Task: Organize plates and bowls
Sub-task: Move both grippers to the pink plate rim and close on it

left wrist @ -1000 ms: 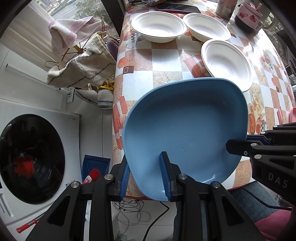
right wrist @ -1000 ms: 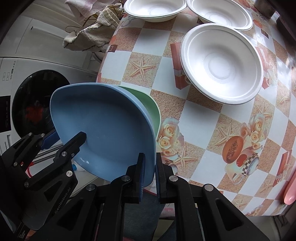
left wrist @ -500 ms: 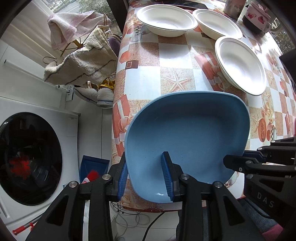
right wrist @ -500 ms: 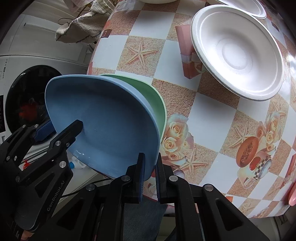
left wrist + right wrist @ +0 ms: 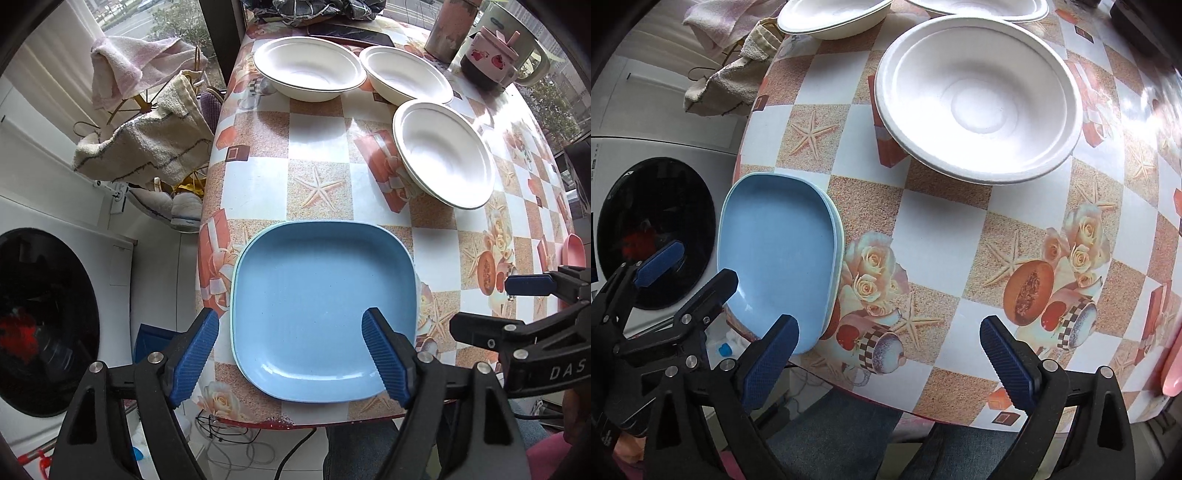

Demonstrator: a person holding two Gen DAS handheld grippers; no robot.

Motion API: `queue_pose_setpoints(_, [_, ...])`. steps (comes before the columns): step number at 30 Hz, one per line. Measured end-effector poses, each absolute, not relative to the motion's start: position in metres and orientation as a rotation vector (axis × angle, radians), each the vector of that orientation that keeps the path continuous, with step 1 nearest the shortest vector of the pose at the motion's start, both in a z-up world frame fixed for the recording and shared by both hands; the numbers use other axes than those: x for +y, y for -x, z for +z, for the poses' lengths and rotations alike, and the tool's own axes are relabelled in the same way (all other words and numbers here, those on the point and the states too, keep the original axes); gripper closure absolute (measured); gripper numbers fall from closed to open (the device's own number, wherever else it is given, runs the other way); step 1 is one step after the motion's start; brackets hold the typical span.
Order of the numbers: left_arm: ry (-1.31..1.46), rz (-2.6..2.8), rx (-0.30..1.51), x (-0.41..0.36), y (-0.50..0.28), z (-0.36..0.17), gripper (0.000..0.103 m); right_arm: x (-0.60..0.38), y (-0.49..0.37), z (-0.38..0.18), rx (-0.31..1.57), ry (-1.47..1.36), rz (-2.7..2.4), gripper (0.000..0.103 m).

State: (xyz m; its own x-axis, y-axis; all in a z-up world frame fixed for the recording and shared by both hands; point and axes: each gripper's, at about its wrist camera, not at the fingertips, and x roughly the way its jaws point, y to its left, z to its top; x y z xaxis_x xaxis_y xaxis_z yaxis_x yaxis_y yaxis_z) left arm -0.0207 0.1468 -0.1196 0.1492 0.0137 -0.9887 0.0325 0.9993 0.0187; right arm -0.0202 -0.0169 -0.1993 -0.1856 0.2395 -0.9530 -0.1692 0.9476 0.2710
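Note:
A blue square plate (image 5: 321, 310) lies flat on the table's near left corner, stacked on a pale green plate whose rim (image 5: 839, 236) shows under it. My left gripper (image 5: 291, 354) is open, its fingers on either side of the plate's near edge, not touching it. My right gripper (image 5: 886, 350) is open and empty, just right of the blue plate (image 5: 775, 258). Three white bowls stand farther back: the nearest (image 5: 443, 166) (image 5: 979, 92), one at the back middle (image 5: 406, 79) and one at the back left (image 5: 310, 68).
The table (image 5: 321, 155) has a checked starfish-and-rose cloth. Mugs (image 5: 495, 55) and a tumbler (image 5: 450, 29) stand at the far right. A washing machine (image 5: 44, 314) and a towel rack (image 5: 147, 140) are left of the table. A pink object (image 5: 1172, 369) lies at the right edge.
Both grippers were shut on the tilted blue plate. The plate was lowered flat onto the green plate, and both grippers have opened and let go.

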Motion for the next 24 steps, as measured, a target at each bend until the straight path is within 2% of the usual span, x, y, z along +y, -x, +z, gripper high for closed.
queue_pose_setpoints(3, [-0.046,-0.066,1.429,0.128,0.019,-0.116,0.008,-0.048,0.029,-0.195,1.707,-0.105,0.289,0.001])
queue_pose_setpoints(13, [-0.227,-0.356,1.475,0.017,0.015,-0.111,0.008,-0.154,0.055,-0.184,1.684,-0.347,0.003,0.001])
queue_pose_setpoints(24, [-0.413,-0.585,1.469,-0.152,0.004,-0.116,0.008,-0.325,0.098,-0.176,1.612,-0.532,-0.275,0.001])
